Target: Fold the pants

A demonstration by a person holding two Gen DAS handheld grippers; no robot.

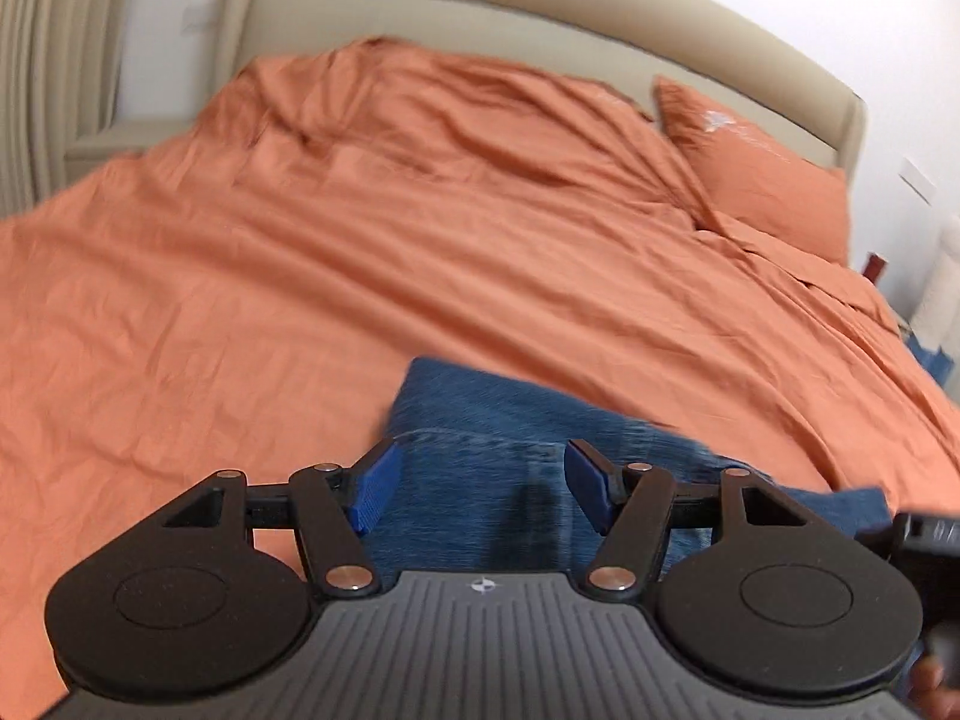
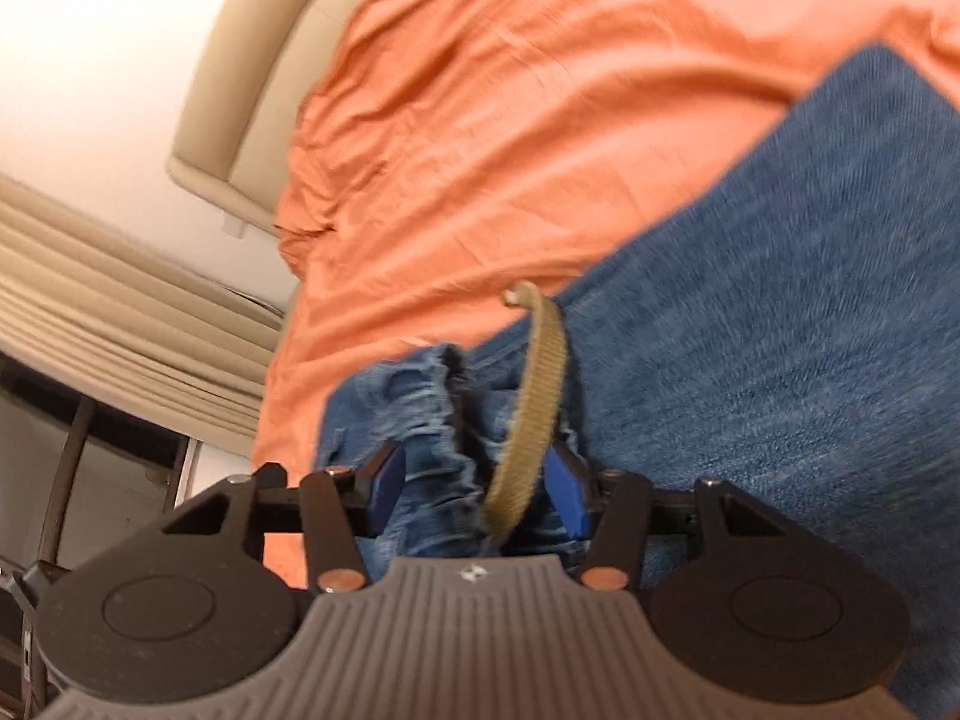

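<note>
Blue denim pants (image 1: 510, 420) lie on an orange bed cover (image 1: 300, 240), folded into a flat slab (image 2: 750, 330). My left gripper (image 1: 480, 483) hovers over the near part of the denim. Its jaws are wide apart and open, with nothing pinched between the blue pads (image 1: 375, 492). In the right wrist view, the gathered waistband (image 2: 432, 420) and a tan woven strap (image 2: 537, 390) sit between the fingers of my right gripper (image 2: 477, 492). Those jaws stand apart, and the cloth looks loose between the pads (image 2: 390, 486).
A beige padded headboard (image 1: 480, 18) runs along the far side of the bed. An orange pillow (image 1: 756, 180) lies at the right. Beige curtains (image 2: 120, 300) hang beside the bed, past its edge. A black device part (image 1: 924, 534) shows at the right edge.
</note>
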